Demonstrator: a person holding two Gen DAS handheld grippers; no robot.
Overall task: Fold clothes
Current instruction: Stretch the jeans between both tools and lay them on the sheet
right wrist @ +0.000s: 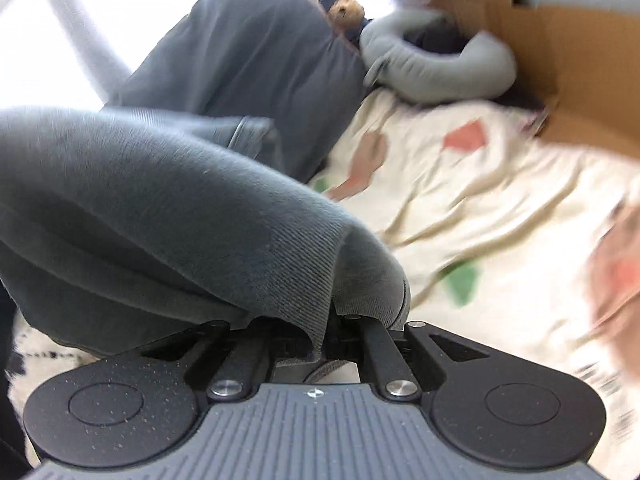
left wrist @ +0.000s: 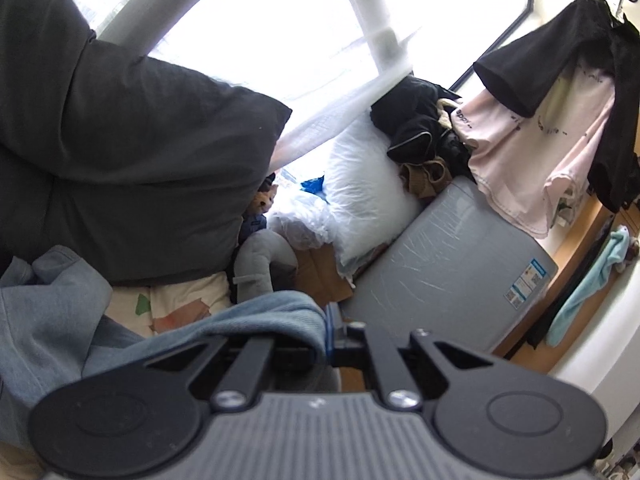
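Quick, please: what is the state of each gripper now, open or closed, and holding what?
Left gripper: closed on the light blue garment.
Right gripper: closed on the grey-blue garment.

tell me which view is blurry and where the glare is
Right wrist view: motion blur smears the cream patterned bedsheet and brown cardboard box; the nearby grey-blue knit garment stays sharp. Left wrist view: crisp, but the bright window is blown out white, and the fisheye bends its frame.
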